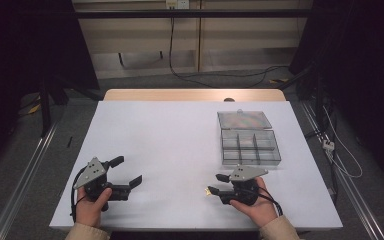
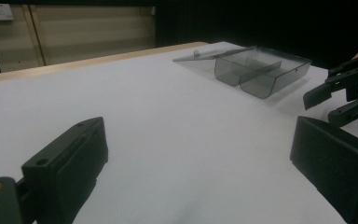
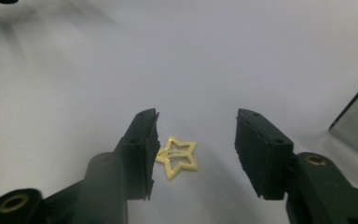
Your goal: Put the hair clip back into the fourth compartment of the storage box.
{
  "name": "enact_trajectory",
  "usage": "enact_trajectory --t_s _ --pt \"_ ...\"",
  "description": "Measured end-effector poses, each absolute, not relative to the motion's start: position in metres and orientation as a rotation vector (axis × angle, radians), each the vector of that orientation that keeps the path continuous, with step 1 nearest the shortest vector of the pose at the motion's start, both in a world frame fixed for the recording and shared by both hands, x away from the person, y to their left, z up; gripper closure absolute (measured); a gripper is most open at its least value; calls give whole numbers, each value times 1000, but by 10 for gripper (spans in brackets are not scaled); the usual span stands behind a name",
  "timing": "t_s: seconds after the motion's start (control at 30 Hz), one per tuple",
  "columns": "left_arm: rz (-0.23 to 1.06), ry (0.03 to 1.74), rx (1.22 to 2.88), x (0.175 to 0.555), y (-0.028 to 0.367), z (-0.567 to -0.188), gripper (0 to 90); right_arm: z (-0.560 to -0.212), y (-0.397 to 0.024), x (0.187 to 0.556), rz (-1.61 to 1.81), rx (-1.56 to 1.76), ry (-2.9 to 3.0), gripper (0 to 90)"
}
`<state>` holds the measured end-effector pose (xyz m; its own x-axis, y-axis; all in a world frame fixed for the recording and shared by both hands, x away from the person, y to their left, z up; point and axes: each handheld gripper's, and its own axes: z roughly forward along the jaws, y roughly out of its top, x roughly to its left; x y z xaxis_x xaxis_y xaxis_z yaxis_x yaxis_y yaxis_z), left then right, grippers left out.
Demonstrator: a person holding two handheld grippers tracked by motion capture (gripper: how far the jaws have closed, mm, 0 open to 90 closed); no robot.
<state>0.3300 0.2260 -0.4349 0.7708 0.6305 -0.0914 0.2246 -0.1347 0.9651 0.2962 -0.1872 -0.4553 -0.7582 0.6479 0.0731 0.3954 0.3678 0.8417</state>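
The white surface (image 1: 180, 150) carries a clear plastic box (image 1: 250, 148) with dividers at about three o'clock, its lid (image 1: 244, 119) lying open flat just behind it, and a small yellow star (image 3: 177, 157) resting at about five o'clock near the front edge.

Yellow star clip (image 3: 177, 157), flat on table; clear compartment box (image 1: 250, 147) at 1 o'clock, lid (image 1: 244, 119) open.
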Motion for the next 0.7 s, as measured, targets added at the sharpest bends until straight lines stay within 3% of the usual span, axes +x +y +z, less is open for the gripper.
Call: enact_trajectory --t_s 0.17,0.67,0.7 --pt "400 678 1713 330 227 -435 39 -458 -184 299 1299 915 2411 570" --pt "401 678 1718 331 227 -435 40 -463 -174 301 1221 857 2496 640" --pt "400 677 1720 331 226 -436 40 -463 -174 301 1218 842 2509 683"
